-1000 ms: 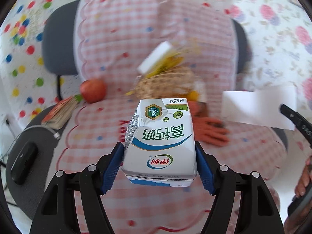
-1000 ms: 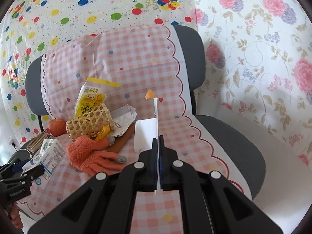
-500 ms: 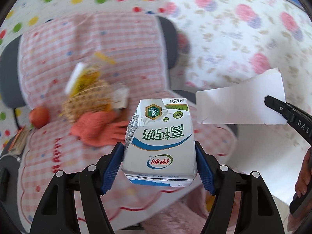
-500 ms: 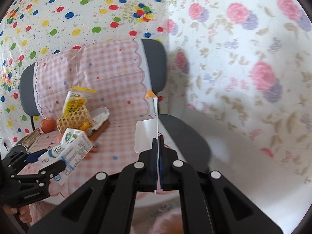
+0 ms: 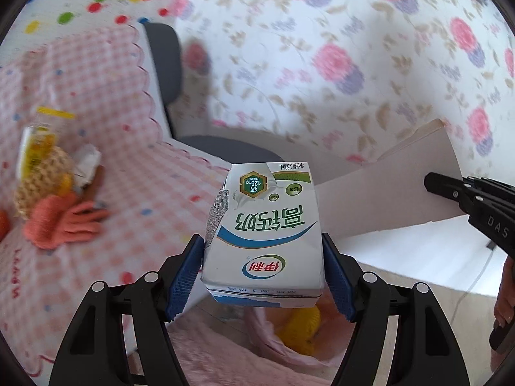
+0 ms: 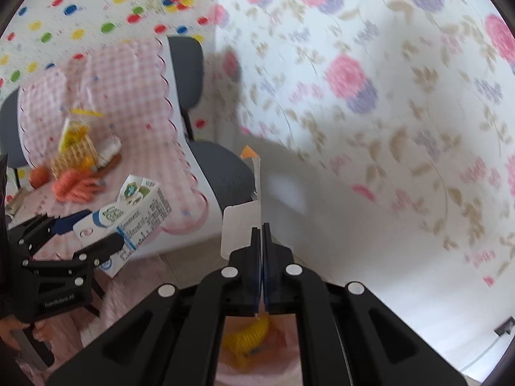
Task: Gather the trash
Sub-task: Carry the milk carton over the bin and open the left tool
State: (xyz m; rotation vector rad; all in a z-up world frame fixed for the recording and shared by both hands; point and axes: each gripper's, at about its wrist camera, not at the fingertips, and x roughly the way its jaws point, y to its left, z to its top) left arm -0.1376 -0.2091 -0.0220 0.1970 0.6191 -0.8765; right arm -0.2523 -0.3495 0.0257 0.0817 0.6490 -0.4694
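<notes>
Two views, milk carton front, paper edge-on

Bright, even daylight in both views, no harsh glare. Heavy motion blur on the floral wall and the checkered chair cover; the milk carton and black gripper bodies stay sharp. Soft shadow beside the chair back. Strong fisheye bending with dark vignette at the corners.

Both grippers swung right off chair; now over pink bag w/ carton, paper.
</notes>
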